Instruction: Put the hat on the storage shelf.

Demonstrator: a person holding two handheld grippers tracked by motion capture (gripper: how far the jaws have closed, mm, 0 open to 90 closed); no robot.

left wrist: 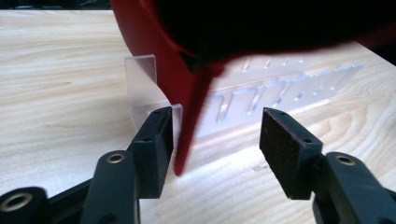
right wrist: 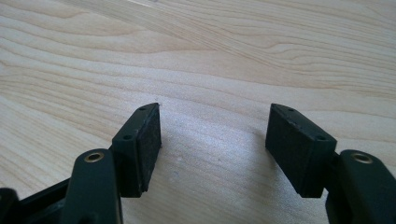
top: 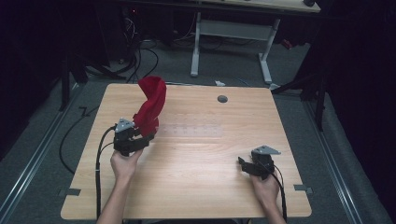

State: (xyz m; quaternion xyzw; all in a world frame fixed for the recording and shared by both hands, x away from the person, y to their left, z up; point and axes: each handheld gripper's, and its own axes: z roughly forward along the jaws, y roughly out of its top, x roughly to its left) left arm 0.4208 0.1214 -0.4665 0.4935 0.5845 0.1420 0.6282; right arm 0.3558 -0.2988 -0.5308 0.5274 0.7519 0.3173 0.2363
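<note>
Wooden table (top: 196,163), mostly bare. Clear plastic rack (top: 187,129) flat across middle, slotted, looks rigid. Red cloth (top: 150,105) stands draped at rack's left end, near table's back-left; soft, light, floppy, likely to sag and slide. Best pinch a hanging fold low down. Left gripper (left wrist: 215,140) spread wide, a cloth edge hanging between its jaws, ungripped. Right gripper (right wrist: 212,144) wide, empty, front-right.

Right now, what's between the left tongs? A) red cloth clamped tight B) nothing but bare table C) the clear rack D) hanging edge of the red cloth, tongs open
D: in the left gripper view the left tongs stand wide apart, and an edge of the red cloth hangs down in the gap near one jaw, unclamped.
</note>
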